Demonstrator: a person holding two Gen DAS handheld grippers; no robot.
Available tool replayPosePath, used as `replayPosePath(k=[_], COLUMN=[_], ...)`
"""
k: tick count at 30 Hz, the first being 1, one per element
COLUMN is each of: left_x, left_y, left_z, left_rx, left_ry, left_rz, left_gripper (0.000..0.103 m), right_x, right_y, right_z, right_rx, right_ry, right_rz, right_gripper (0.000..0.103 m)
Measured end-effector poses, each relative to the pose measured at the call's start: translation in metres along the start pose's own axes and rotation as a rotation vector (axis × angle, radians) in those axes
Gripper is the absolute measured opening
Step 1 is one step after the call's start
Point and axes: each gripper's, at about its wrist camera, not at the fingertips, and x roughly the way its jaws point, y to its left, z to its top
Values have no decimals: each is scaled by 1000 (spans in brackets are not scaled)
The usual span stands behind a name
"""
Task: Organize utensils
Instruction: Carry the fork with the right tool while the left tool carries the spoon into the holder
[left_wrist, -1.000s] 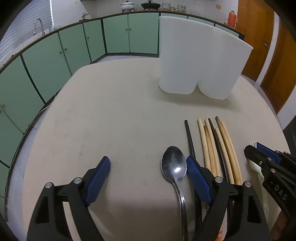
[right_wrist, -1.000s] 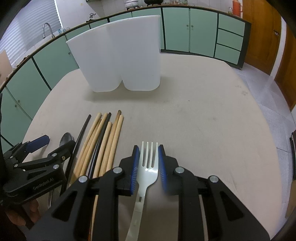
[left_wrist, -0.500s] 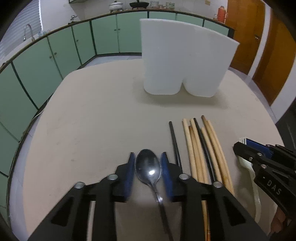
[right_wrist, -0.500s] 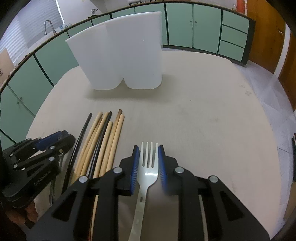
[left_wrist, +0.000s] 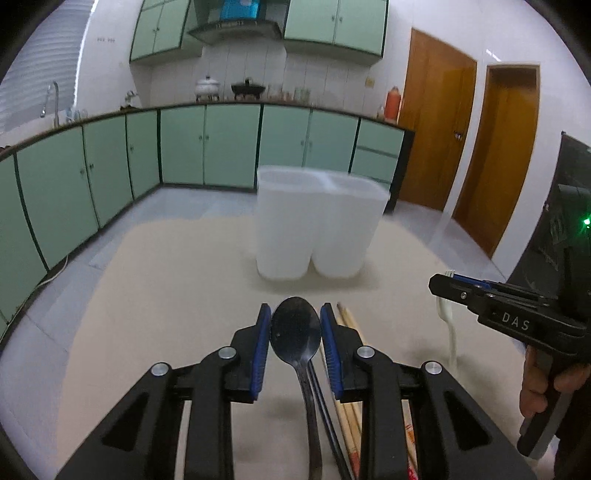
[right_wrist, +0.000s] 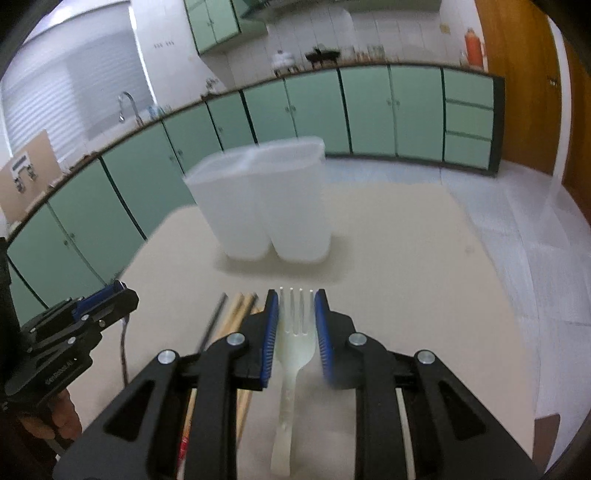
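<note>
Left gripper (left_wrist: 295, 332): jaws clenched on the bowl of a dark metal spoon (left_wrist: 295, 334), handle trailing back beneath the tool, clear of the desk (left_wrist: 166, 295). Right gripper (right_wrist: 295, 325): jaws clenched on the head of a white plastic fork (right_wrist: 295, 343), tines forward, handle hanging down.

The white two-compartment holder (left_wrist: 317, 229) stands upright on the desk ahead of both grippers, well apart from them.

Left wrist view alone shows the person's hand (left_wrist: 546, 384) on the right gripper's grip. Right wrist view alone shows the chopsticks (right_wrist: 236, 314) fanned on the desk, tan ones beside a black one, between the two grippers; the left view catches only their tips.
</note>
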Motion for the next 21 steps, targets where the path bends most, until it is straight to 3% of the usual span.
replayPosePath(k=[21], left_x=[-35], left_y=[10], left_z=[37], left_rx=[-20], left_ry=[-160], left_rz=[15], left_gripper=[27], right_x=[-33], right_y=[2], right_z=[57], right_rx=[-58], right_ry=[-145], right_rz=[40], right_gripper=[19])
